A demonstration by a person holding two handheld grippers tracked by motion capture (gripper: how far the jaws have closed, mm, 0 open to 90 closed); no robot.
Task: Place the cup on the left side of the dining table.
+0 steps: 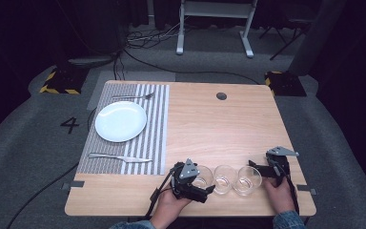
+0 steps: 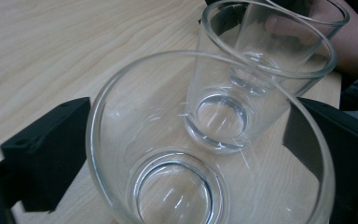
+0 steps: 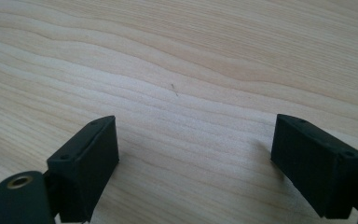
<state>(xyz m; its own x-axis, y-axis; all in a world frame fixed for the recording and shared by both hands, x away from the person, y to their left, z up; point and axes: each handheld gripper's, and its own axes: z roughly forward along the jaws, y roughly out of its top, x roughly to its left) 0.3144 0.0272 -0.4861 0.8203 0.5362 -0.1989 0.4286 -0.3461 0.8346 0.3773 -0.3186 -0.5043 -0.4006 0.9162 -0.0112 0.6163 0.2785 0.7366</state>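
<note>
Three clear empty glasses stand in a row near the table's front edge. My left gripper (image 1: 206,183) (image 2: 186,154) has its jaws wide apart around the left glass (image 1: 202,175) (image 2: 168,140), and both jaws press against its wall. The middle glass (image 1: 224,179) (image 2: 223,107) stands right behind it, almost touching. The right glass (image 1: 248,180) (image 2: 307,14) follows in the row. My right gripper (image 1: 257,171) (image 3: 196,158) is open just to the right of that glass, with bare wood between its jaws.
A striped placemat (image 1: 155,119) covers the table's left part. On it lie a white plate (image 1: 120,121), a fork (image 1: 133,97) behind it and a knife (image 1: 119,157) in front. A round cable hole (image 1: 221,96) sits at the table's back.
</note>
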